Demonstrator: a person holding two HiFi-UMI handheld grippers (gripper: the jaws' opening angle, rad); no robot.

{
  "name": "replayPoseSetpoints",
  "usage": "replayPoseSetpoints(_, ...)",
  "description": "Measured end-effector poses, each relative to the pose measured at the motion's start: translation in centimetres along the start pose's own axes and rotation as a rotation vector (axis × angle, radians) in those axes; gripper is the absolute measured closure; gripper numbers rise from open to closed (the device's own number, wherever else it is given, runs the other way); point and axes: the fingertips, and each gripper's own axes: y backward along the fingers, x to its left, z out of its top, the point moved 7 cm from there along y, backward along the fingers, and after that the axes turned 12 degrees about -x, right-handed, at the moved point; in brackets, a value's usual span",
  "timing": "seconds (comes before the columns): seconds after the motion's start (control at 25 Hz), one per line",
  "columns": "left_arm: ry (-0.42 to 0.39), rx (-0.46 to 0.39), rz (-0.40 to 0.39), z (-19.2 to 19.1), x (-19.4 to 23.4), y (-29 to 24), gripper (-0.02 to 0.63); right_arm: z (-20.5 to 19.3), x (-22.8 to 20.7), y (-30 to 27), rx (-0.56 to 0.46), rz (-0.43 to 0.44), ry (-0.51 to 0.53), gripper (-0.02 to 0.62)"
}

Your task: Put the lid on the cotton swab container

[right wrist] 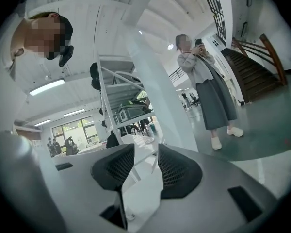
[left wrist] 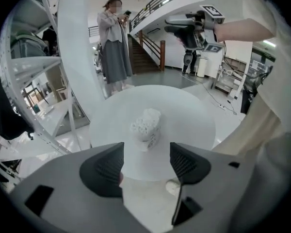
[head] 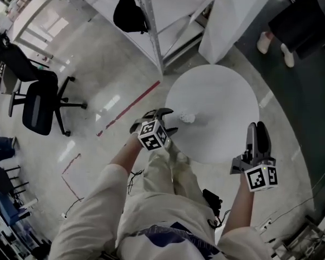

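A small clear container packed with white cotton swabs stands left of the middle of a round white table. I cannot pick out a separate lid. My left gripper sits at the table's left edge, pointing at the container from a short distance. Its jaws are open with nothing between them. My right gripper hovers at the table's right front edge, well away from the container and aimed upward at the room. It is open and empty, and it also shows as the raised right gripper in the left gripper view.
A white metal shelf unit with a black bag hanging on it stands behind the table. A black office chair is far left, and red tape marks the floor. A person stands beyond the table near a staircase.
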Motion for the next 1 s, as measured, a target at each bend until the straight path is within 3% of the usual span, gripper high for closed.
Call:
replayPoseSetpoints(0.28, -0.022, -0.028, -0.074, -1.6, 1.7, -3.7, 0.318, -3.5, 1.6, -1.4, 0.053, -0.029, 0.035, 0.431)
replayPoseSetpoints(0.64, -0.109, -0.061, -0.167, -1.1, 1.6, -5.7, 0.323, -5.2, 2.1, -2.9, 0.089, -0.032, 0.054, 0.431)
replayPoseSetpoints(1.0, -0.166, -0.063, -0.202, -0.9, 1.4, -6.4, 0.367, -6.1, 1.9, -5.3, 0.119, 0.03, 0.096, 0.431)
